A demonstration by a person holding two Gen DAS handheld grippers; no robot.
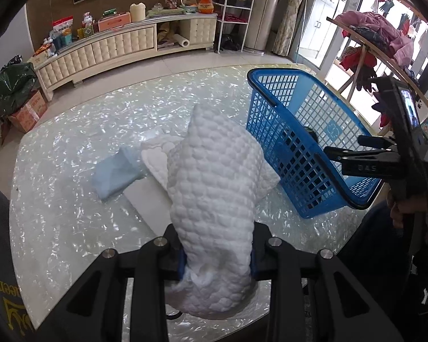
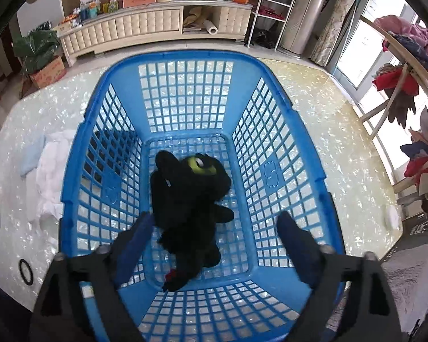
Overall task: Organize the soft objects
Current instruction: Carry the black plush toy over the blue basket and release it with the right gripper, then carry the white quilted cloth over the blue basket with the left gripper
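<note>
Your left gripper [image 1: 216,259] is clamped on the white quilted cloth [image 1: 214,188], which droops, light and floppy, above the table [image 1: 71,213]; keep your hold at its bunched end. Right of it, your right gripper [image 2: 214,228] hangs wide open and empty over the blue basket [image 2: 273,176], where the black plush toy [image 2: 191,199] lies.

TV cabinet [image 1: 122,48], clothes rack [image 1: 385,45] — cardboard box [image 2: 47,72]

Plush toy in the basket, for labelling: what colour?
Black plush toy with a yellow-green eye; right wrist view.
</note>
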